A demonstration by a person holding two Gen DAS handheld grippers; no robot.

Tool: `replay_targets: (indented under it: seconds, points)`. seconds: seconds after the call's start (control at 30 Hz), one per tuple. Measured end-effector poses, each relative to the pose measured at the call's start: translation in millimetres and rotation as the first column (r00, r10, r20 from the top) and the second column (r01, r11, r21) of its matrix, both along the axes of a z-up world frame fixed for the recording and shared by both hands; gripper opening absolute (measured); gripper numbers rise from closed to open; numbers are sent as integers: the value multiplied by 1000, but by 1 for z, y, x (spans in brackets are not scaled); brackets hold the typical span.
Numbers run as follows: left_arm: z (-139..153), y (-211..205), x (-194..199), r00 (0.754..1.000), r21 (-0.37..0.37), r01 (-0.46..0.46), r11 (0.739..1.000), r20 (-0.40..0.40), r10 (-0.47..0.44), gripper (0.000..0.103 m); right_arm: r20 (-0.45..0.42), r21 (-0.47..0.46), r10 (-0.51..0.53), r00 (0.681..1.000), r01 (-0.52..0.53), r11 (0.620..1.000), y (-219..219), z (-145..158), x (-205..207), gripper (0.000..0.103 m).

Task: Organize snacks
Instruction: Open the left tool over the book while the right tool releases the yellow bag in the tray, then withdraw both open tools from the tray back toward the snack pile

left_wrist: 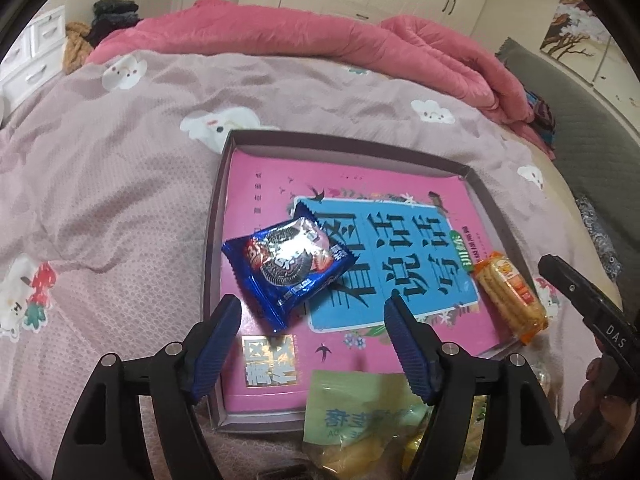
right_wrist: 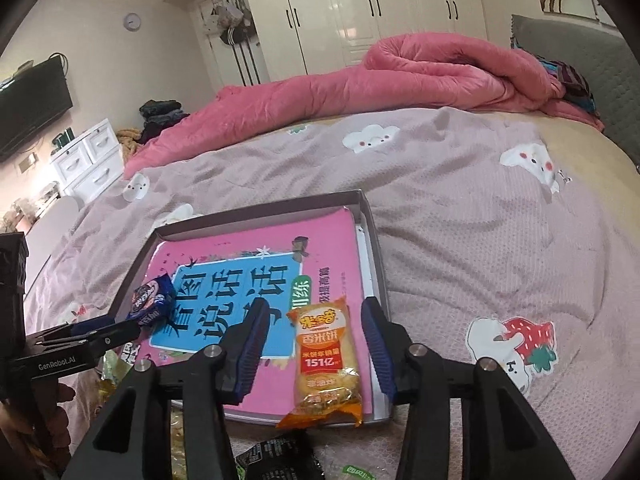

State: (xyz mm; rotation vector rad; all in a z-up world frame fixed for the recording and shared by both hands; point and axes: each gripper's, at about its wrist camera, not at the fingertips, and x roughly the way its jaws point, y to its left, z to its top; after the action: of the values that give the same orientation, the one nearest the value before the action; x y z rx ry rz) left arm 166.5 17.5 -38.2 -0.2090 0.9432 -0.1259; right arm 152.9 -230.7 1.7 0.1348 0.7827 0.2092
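Note:
A shallow grey box (left_wrist: 212, 240) lies on the bed with a pink book (left_wrist: 260, 184) inside it. On the book's left part rests a blue cookie packet (left_wrist: 288, 264), just ahead of my left gripper (left_wrist: 312, 302), whose jaws stand wide and press on nothing. An orange rice-cracker packet (right_wrist: 322, 364) lies flat at the box's near right corner. My right gripper (right_wrist: 316, 308) is open astride it, with a gap at each pad. The right wrist view also shows the blue packet (right_wrist: 154, 300) at the box's (right_wrist: 376, 248) left edge.
A green snack bag (left_wrist: 352, 408) and yellow packets lie by the box's near edge, with a dark packet (right_wrist: 276, 460) beside them. A pink quilt (right_wrist: 400, 72) is heaped along the bed's far side. White drawers (right_wrist: 88, 160) stand beyond the bed at the left.

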Motion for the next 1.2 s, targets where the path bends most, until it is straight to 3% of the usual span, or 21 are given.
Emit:
replay_targets:
  seconds: [0.27,0.63,1.03,1.2]
  points:
    - [11,8,-7,999,-7,-24,1000,27,25,76,17,14,-26,999,26,1000,-12,10,-9,52]
    - [14,10,-22,999,5,-15,1000,30,15,76,-143,-58,-47,989,39,998,-22,-17,-28,52]
    - [20,4,-37,999,29,-6,1000,54,4,76,-149,-94,-62,987,48,994,-17,-27,-18,52]
    - [26,7,-41,998,26,-15,1000,66,13,76,-112,-52,-62,992,56,997,-20,-18,-20,52]
